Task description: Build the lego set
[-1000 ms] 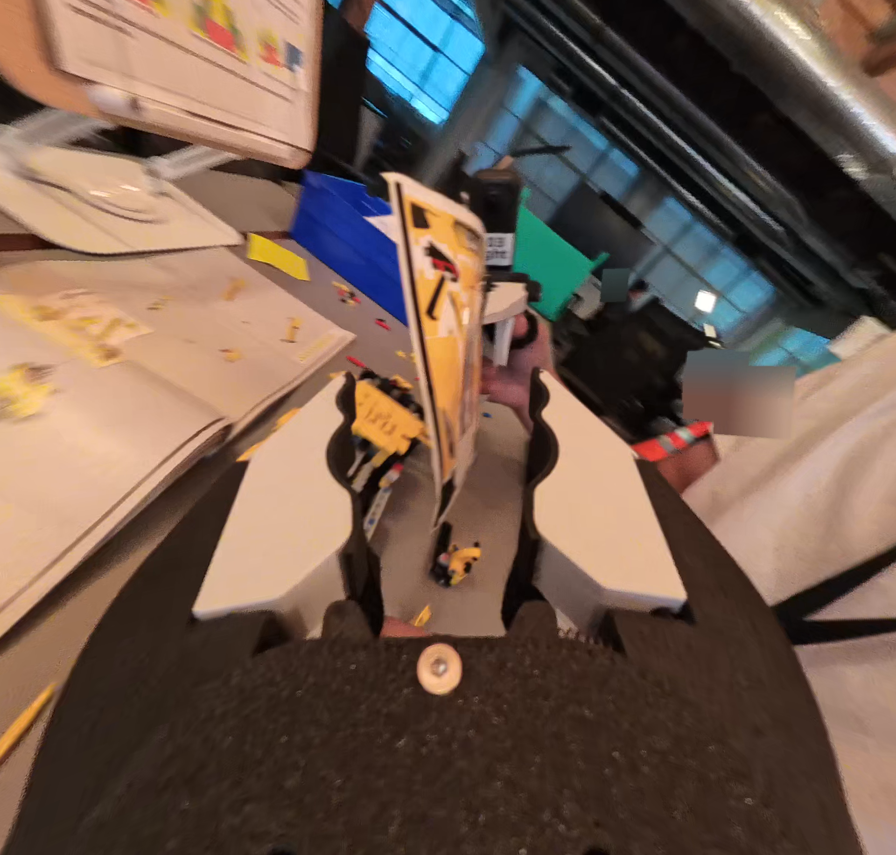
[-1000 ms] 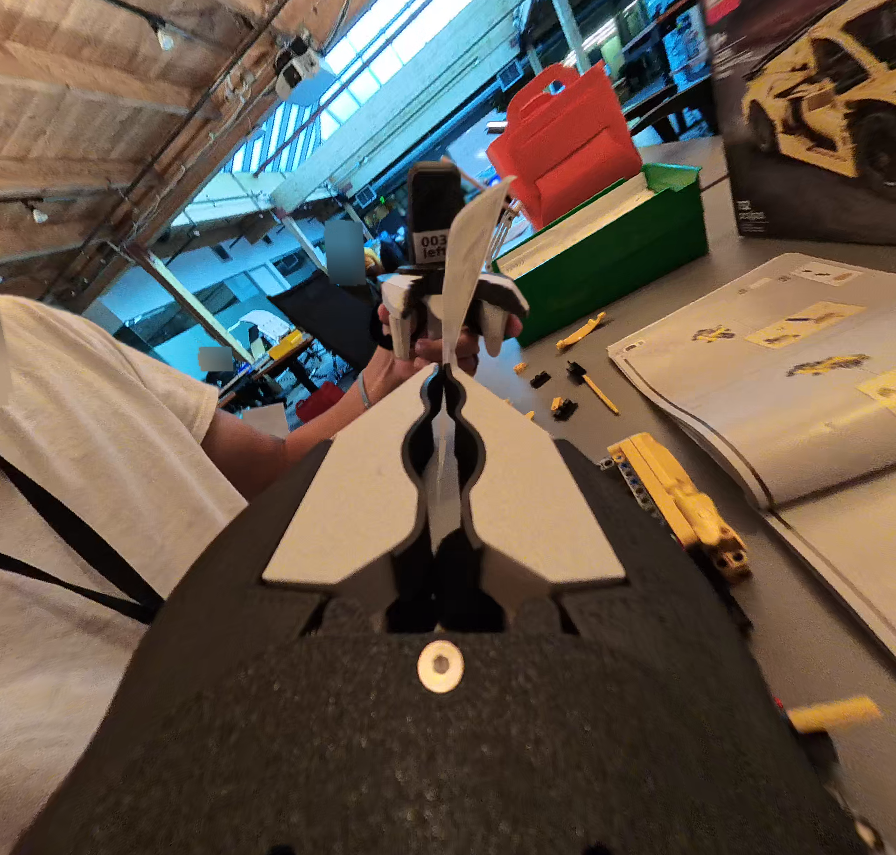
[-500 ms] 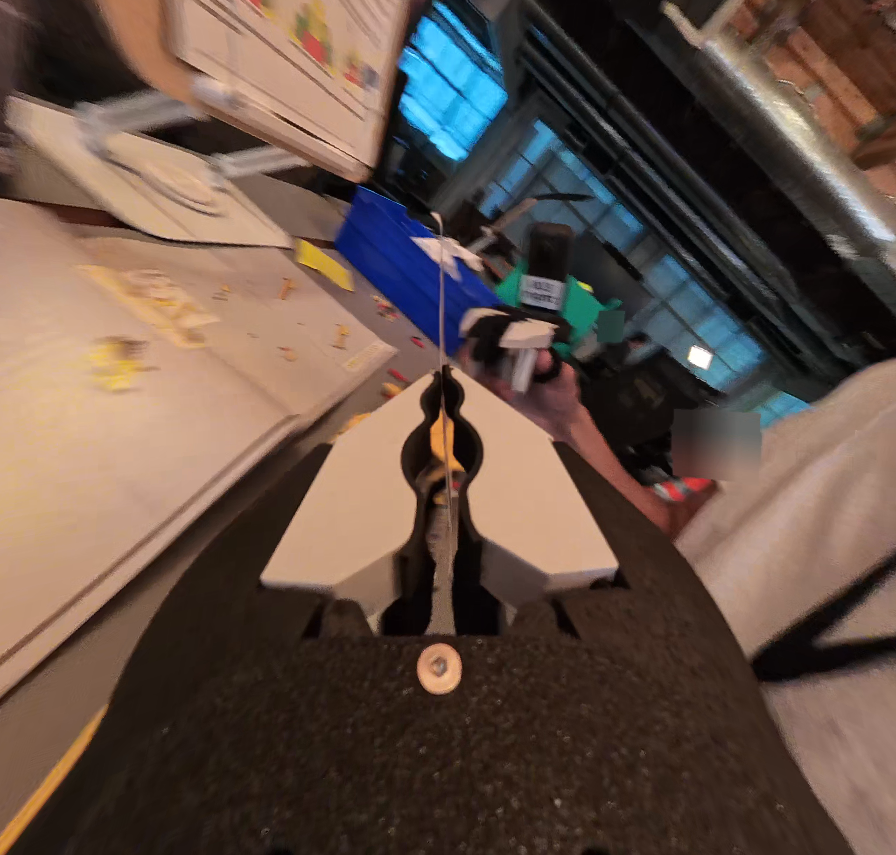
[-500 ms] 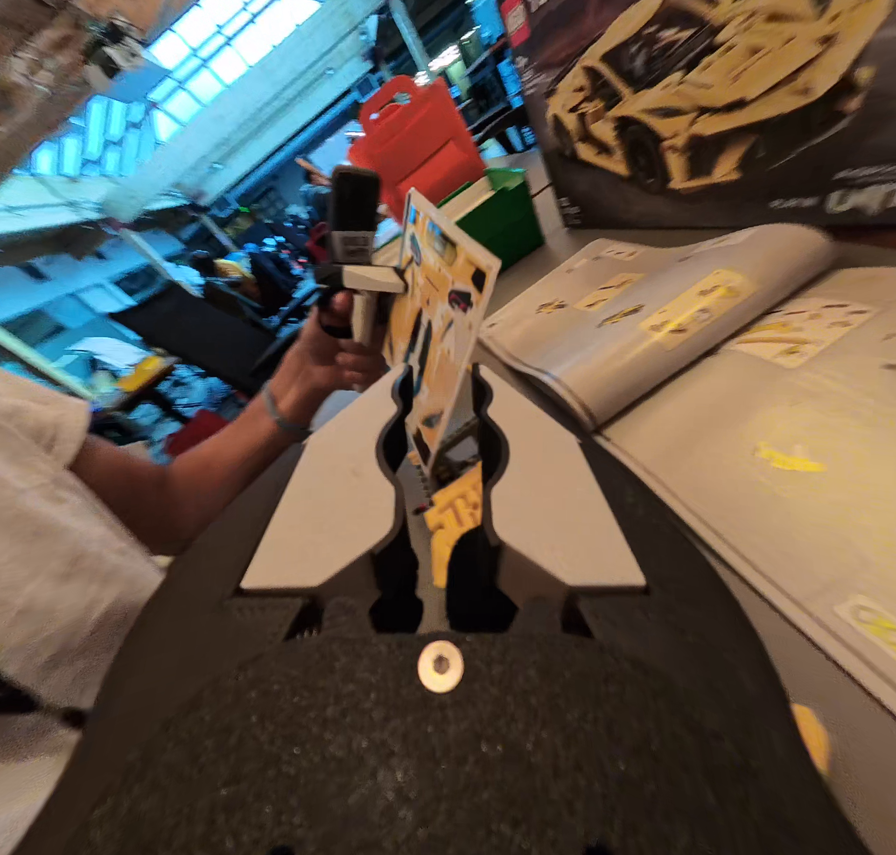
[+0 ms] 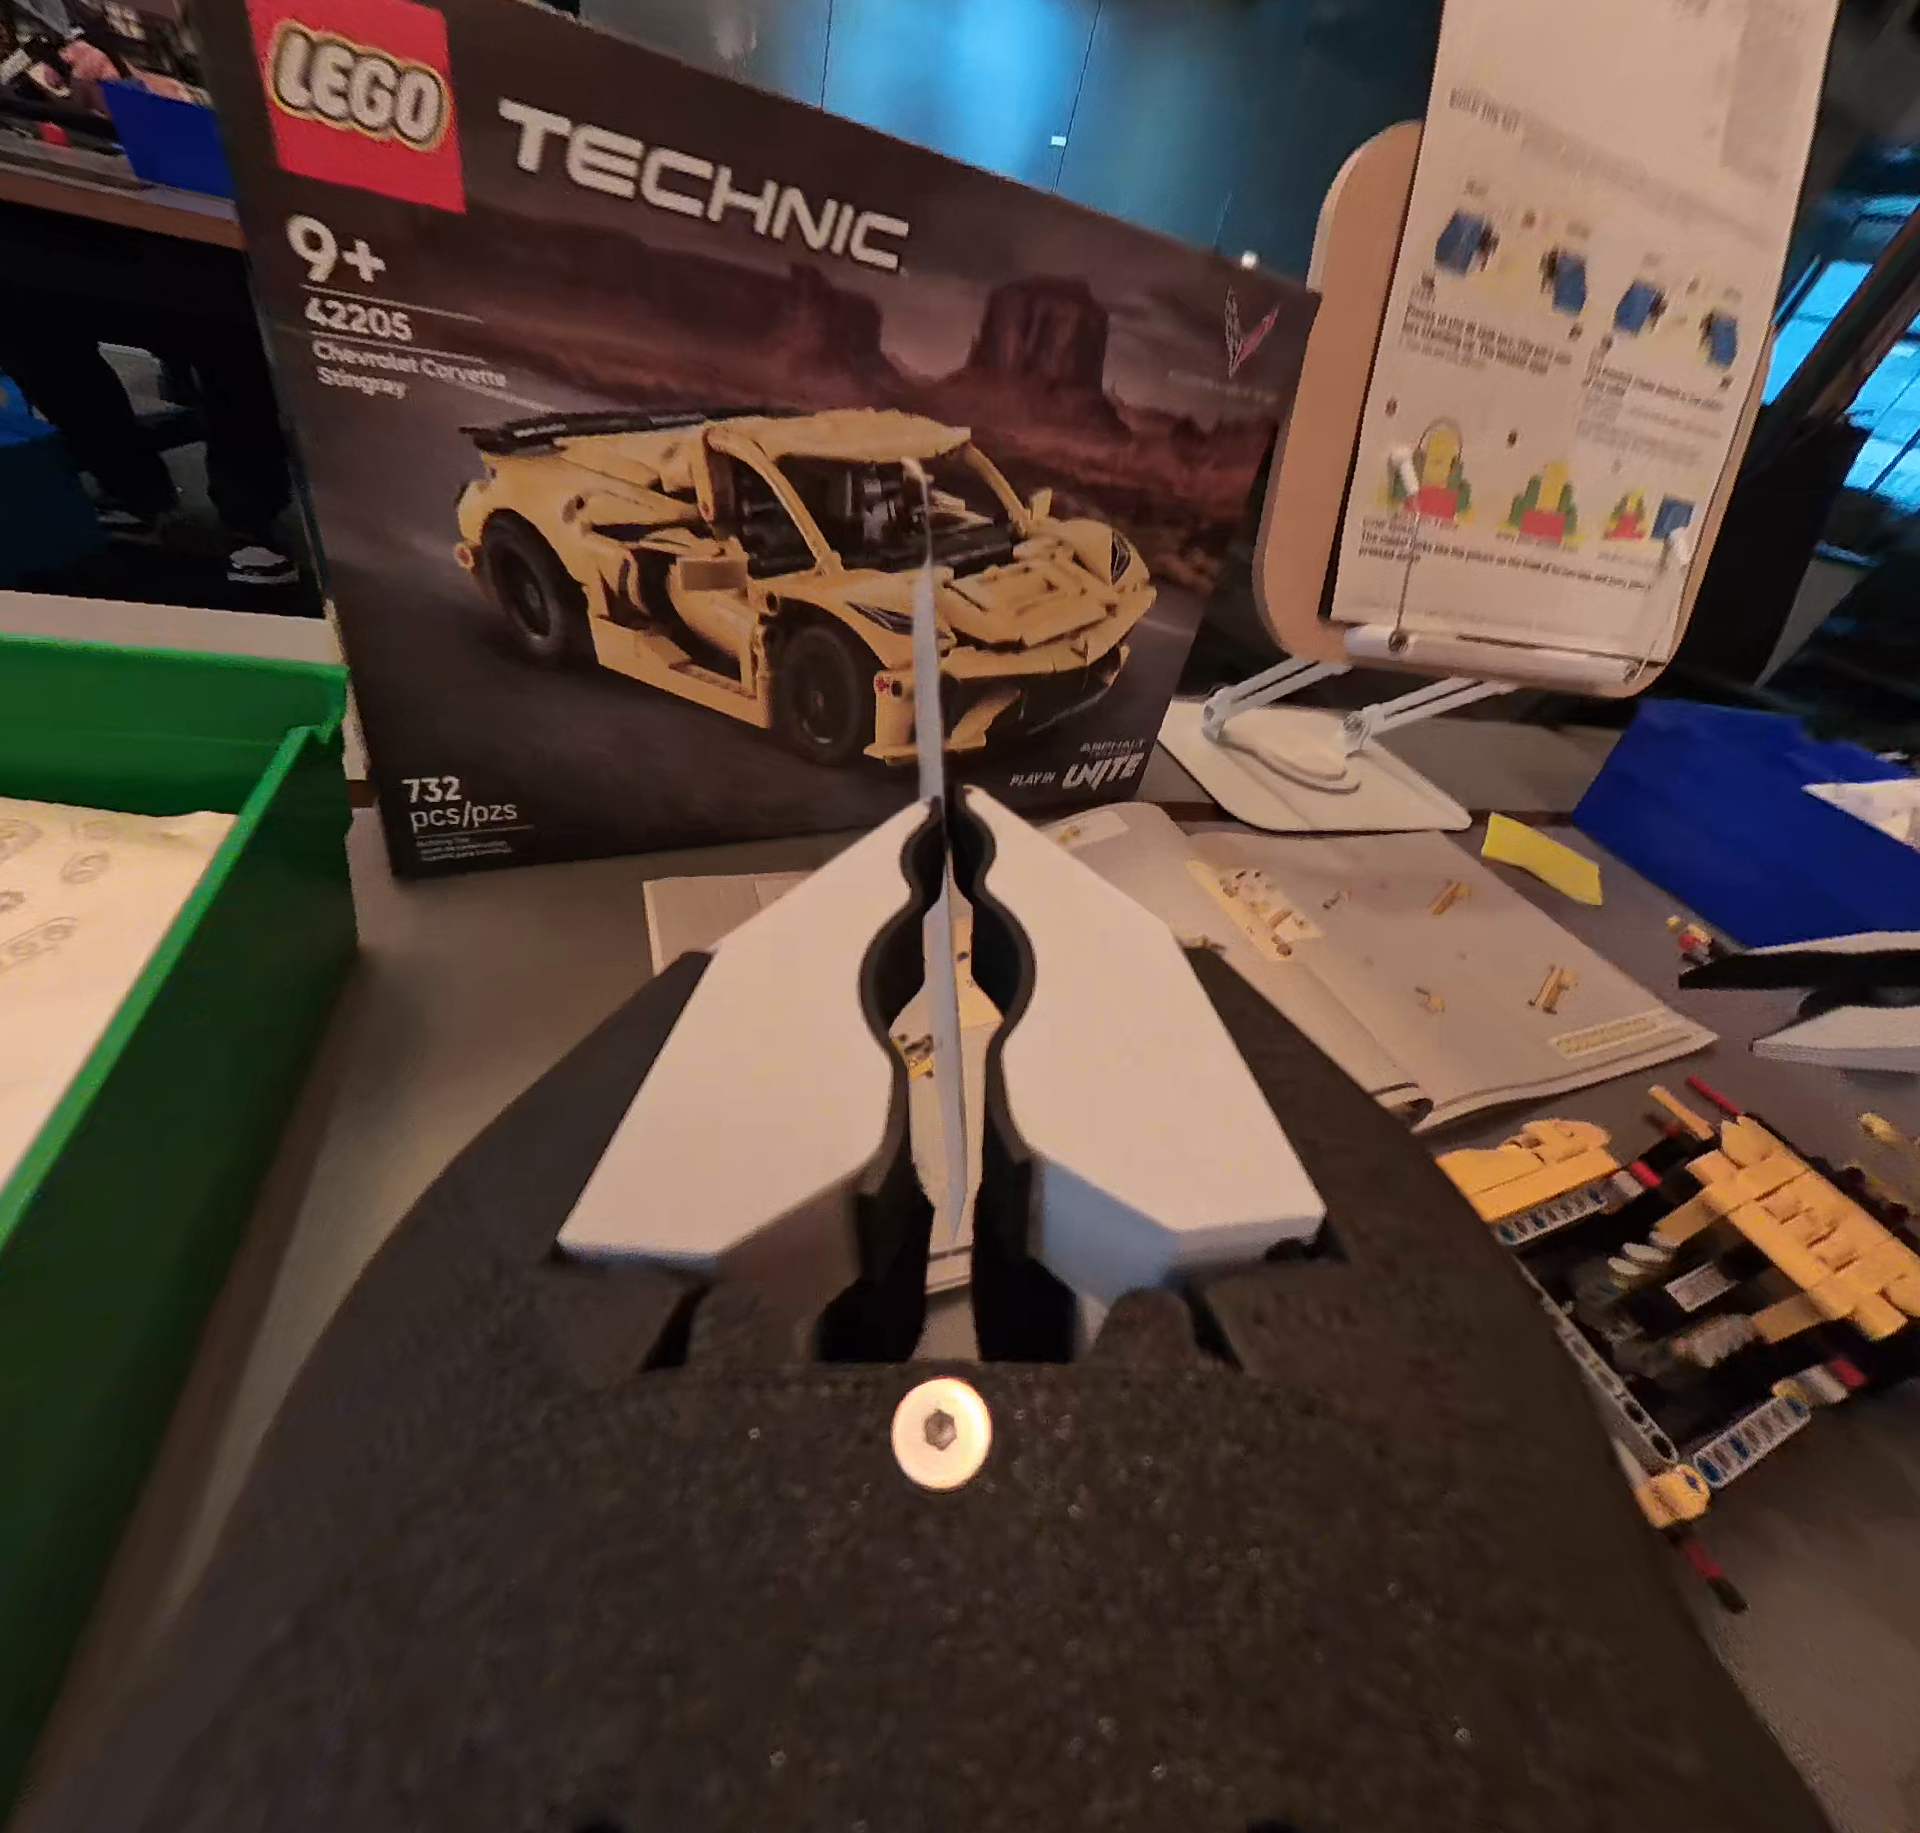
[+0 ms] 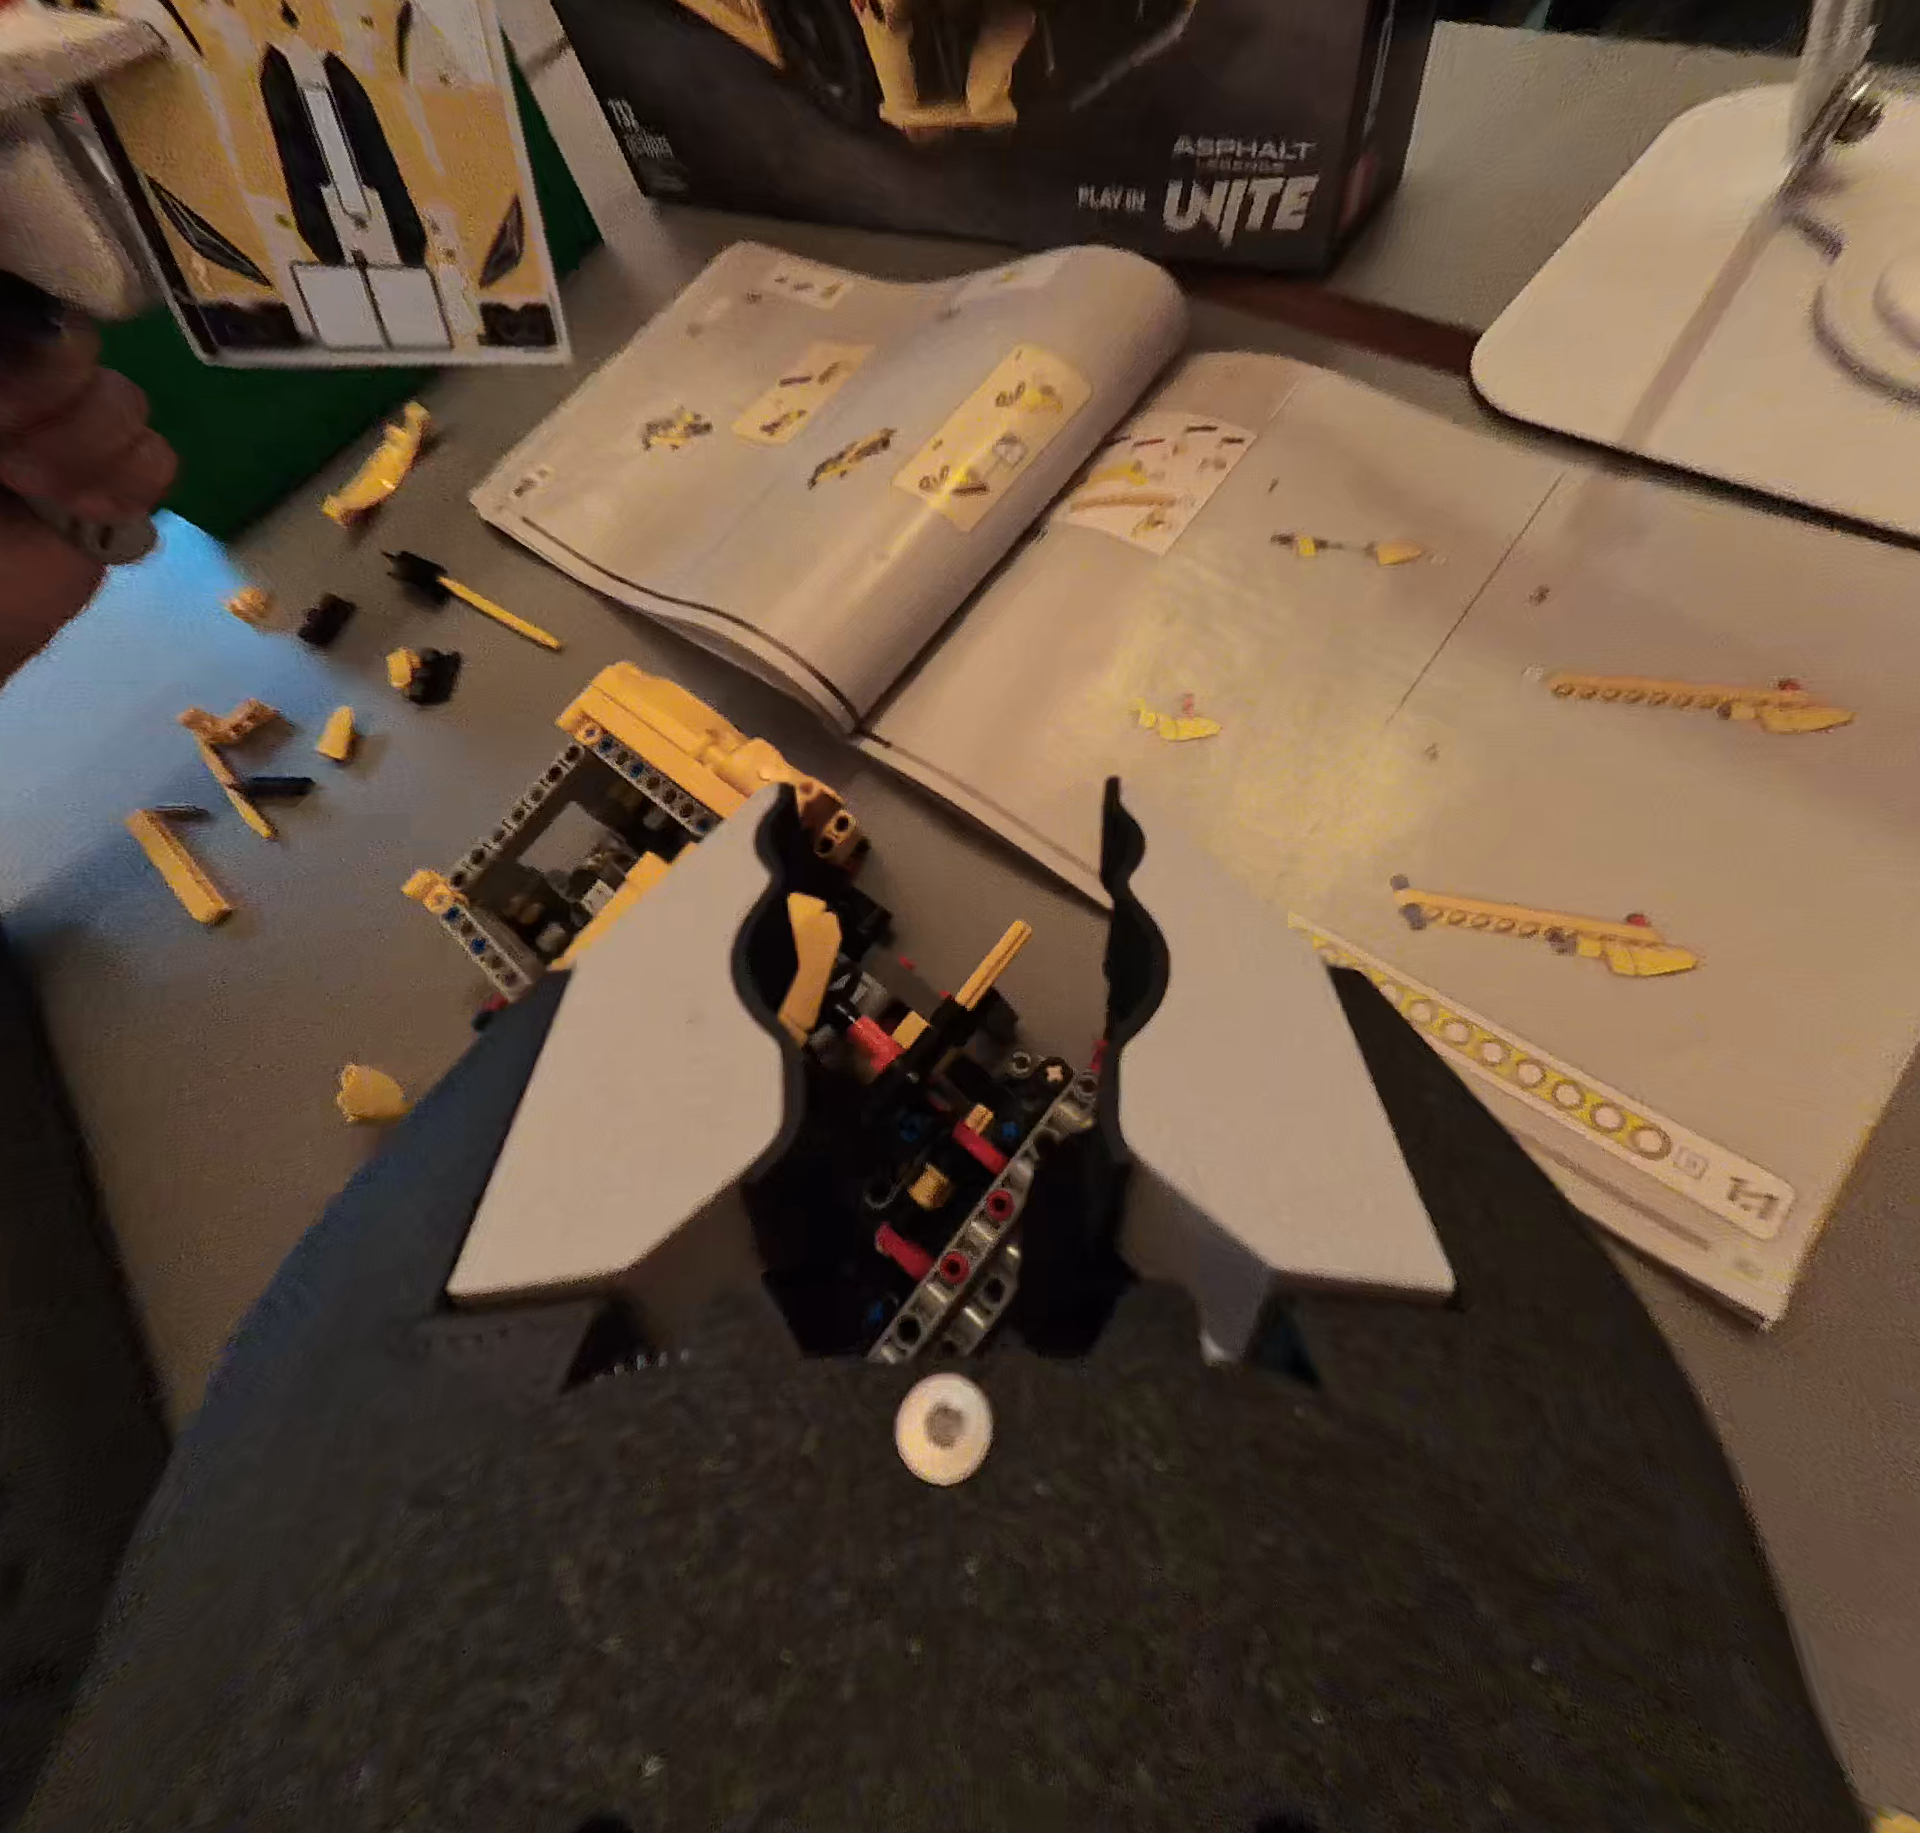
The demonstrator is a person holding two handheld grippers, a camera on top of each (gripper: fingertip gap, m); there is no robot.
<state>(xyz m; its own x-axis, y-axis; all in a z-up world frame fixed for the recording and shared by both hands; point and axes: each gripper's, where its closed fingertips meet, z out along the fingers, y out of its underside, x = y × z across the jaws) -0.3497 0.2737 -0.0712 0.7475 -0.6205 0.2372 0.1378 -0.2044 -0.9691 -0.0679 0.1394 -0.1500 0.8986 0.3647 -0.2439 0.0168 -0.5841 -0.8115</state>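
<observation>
The left gripper (image 5: 943, 807) is clamped on a sticker sheet (image 5: 928, 682), seen edge-on as a thin upright strip; its yellow and black face (image 6: 322, 152) shows only from the right wrist view. The right gripper (image 6: 940, 817) hangs with jaws apart over the half-built yellow car chassis (image 6: 644, 807), partly hidden behind its fingers (image 6: 644, 1087), beside the open manual (image 6: 1195, 578).

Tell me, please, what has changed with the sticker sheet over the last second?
The sheet passed from the right claw to the left claw: the right let go and now hangs open over the model; the left shut on it. The manual stays open.
</observation>
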